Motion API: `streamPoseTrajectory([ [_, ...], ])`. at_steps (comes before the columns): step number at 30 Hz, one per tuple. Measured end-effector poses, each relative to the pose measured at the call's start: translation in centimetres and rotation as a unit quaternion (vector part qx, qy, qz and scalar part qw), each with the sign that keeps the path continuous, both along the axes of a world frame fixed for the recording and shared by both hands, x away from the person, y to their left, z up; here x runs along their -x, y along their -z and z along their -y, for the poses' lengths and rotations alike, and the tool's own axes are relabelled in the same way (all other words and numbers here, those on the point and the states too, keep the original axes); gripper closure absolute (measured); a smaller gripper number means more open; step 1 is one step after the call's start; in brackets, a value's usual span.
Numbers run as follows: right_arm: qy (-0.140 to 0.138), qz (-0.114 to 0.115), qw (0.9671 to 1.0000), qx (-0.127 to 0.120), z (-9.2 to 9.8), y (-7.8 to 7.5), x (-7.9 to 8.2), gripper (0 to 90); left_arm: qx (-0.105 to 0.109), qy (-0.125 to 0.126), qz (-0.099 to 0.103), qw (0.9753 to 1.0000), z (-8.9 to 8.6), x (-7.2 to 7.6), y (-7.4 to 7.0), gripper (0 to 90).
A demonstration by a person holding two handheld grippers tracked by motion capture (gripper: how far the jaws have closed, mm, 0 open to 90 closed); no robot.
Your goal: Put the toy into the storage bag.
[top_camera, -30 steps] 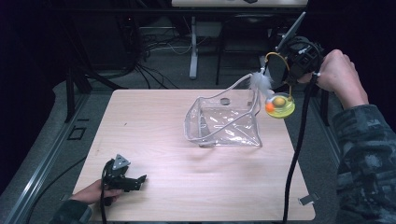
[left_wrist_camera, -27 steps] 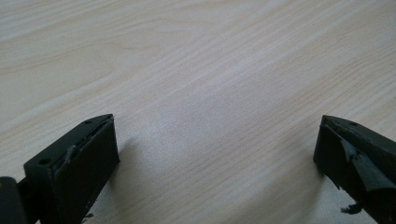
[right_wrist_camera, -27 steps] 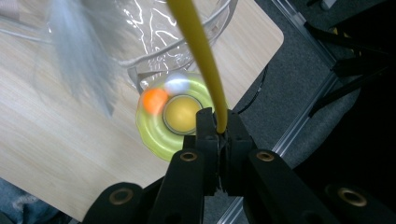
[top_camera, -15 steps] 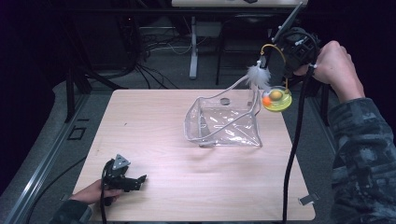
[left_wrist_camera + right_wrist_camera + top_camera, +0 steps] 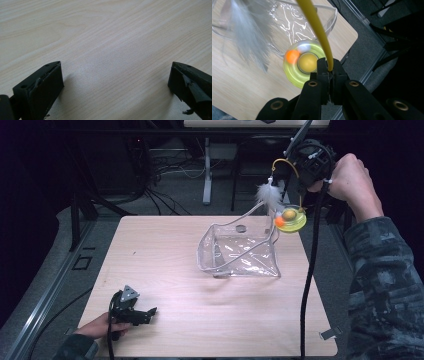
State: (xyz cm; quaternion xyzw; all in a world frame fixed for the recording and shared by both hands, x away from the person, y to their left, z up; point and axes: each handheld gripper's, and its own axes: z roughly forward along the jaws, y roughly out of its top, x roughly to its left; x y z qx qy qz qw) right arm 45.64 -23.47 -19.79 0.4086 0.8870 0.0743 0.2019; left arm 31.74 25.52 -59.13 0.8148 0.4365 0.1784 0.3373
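A clear plastic pouch [image 5: 240, 252] stands open on the wooden table [image 5: 165, 265]. Above its far right corner hangs a cat toy: a yellow-green ring base [image 5: 291, 217] with an orange ball [image 5: 292, 56], a white feather [image 5: 270, 195] and a curved yellow wire [image 5: 319, 27]. My right gripper [image 5: 330, 68] is shut on that wire and holds the toy in the air past the table's far right corner. My left gripper [image 5: 150, 311] rests open on the table near the front left; its jaws stand wide apart over bare wood [image 5: 110, 57].
A black cable [image 5: 309, 280] trails from the right gripper down past the table's right edge. Behind the table are a desk leg [image 5: 207, 175] and floor cables [image 5: 165, 170]. A metal rail [image 5: 45, 295] runs along the left.
The right gripper has lifted the toy a little up and away from the pouch. The left gripper has stayed in place.
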Motion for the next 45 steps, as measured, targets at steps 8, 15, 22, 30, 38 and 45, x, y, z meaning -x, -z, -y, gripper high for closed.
streamPoseTrajectory([
  [8,-0.010,0.003,0.9999,-0.004,-1.3,-0.2,-0.4,87.8,0.000,0.000,0.000,1.0000,0.0,0.0,0.0,0.0],
  [15,-0.021,0.004,0.9997,-0.008,-2.3,0.0,-0.7,87.8,0.000,0.000,0.000,1.0000,0.0,0.0,0.0,0.0],
  [22,-0.032,0.002,0.9994,-0.010,-3.5,0.5,-1.1,87.8,0.000,0.000,0.000,1.0000,0.0,0.0,0.0,0.0],
  [30,-0.049,0.000,0.9987,-0.013,-5.0,1.1,-1.4,87.7,0.000,0.000,0.000,1.0000,0.0,0.0,0.0,0.0],
  [38,-0.057,-0.005,0.9982,-0.017,-6.0,1.8,-1.8,87.7,0.000,0.000,0.000,1.0000,0.0,0.0,0.0,0.0],
  [45,-0.058,-0.011,0.9980,-0.023,-6.7,3.0,-2.6,87.7,0.000,0.000,0.000,1.0000,0.0,0.0,0.0,0.0],
])
